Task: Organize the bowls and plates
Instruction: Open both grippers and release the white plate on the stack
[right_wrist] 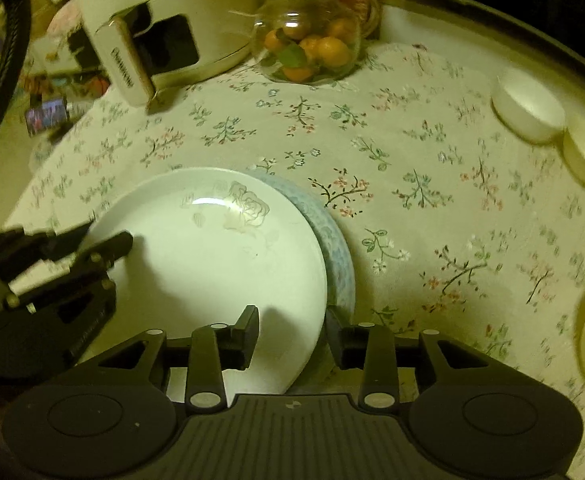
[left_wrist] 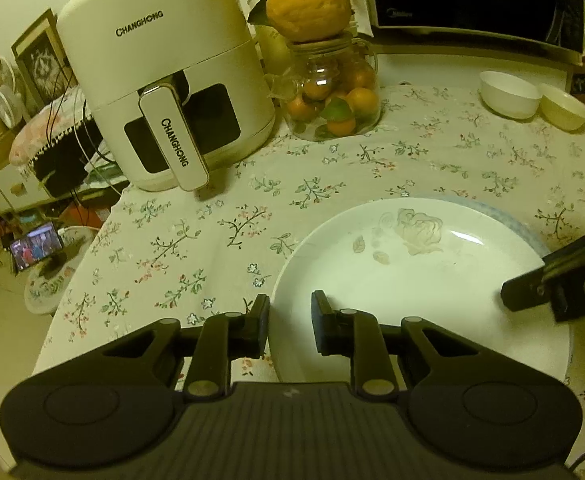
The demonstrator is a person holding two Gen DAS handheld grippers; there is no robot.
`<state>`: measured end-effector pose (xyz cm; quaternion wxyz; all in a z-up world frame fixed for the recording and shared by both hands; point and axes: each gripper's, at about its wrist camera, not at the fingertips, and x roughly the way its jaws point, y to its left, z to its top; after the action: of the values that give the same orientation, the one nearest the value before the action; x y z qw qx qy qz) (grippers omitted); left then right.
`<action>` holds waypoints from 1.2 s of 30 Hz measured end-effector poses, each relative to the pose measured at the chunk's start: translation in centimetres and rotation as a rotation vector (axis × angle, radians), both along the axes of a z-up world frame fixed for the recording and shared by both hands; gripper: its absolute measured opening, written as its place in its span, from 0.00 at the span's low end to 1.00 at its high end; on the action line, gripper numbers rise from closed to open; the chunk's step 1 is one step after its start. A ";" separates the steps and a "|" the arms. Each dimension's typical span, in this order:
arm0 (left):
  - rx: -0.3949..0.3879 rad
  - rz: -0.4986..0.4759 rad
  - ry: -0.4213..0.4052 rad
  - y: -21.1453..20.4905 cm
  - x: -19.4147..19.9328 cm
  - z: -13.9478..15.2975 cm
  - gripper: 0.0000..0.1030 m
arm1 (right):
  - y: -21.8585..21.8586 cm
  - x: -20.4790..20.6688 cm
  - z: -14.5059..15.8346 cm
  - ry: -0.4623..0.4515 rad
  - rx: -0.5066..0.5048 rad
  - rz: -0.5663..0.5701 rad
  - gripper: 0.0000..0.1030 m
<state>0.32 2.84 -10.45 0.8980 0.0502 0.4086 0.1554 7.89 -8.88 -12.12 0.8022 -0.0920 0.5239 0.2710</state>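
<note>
Now glossy round rose-print plate (left_wrist: pixel 412 280) on blue-rimmed plate (right_wrist: pixel 334 240); left tool (left_wrist: pixel 290 330) open astride its rim, right tool (right_wrist: pixel 292 334) open likewise

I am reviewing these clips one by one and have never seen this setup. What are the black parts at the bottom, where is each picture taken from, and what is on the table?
There is no robot here. A person holds a two-finger tool in each hand, and each tool carries a wide-angle camera looking forward along its fingers. So one picture looks out from the left tool, the other from the right tool; each also catches the other tool at its edge.

On the flowered tablecloth a white plate with a faint rose lies on a blue-rimmed plate. Both tools are open, each straddling the white plate's rim, gripping nothing yet.

Further back stand two small bowls side by side, a white air fryer, and a glass jar of oranges with a large citrus fruit on top.
</note>
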 end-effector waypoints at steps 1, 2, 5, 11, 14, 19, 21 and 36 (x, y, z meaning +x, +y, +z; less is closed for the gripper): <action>0.003 0.000 -0.001 0.0 0.0 0.0 0.18 | -0.2 0.2 0.0 0.015 0.016 -0.013 0.33; 0.009 -0.001 -0.002 -0.1 0.1 0.0 0.16 | -0.4 0.4 0.0 0.028 0.029 -0.024 0.33; 0.030 -0.004 -0.004 -0.4 0.0 0.0 0.16 | -0.7 0.5 0.1 0.045 0.047 -0.040 0.31; 0.108 -0.035 0.000 -1.3 0.1 -0.3 0.16 | -0.9 0.6 0.1 0.060 0.061 -0.050 0.31; 0.157 -0.052 0.004 -1.8 0.2 -0.6 0.17 | -1.1 0.9 0.1 0.074 0.072 -0.055 0.31; 0.205 -0.080 0.014 -2.2 0.1 -0.8 0.17 | -1.1 0.8 0.2 0.080 0.070 -0.049 0.31; 0.231 -0.093 0.018 -2.5 0.1 -0.9 0.18 | -1.1 0.8 0.3 0.087 0.072 -0.050 0.31; 0.324 -0.145 0.025 -3.5 0.0 -1.6 0.18 | -1.0 0.7 0.6 0.082 0.067 -0.042 0.31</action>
<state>0.34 -0.65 -12.08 0.8818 0.2255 0.3847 0.1536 8.56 -9.91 -11.55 0.7883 -0.0427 0.5489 0.2749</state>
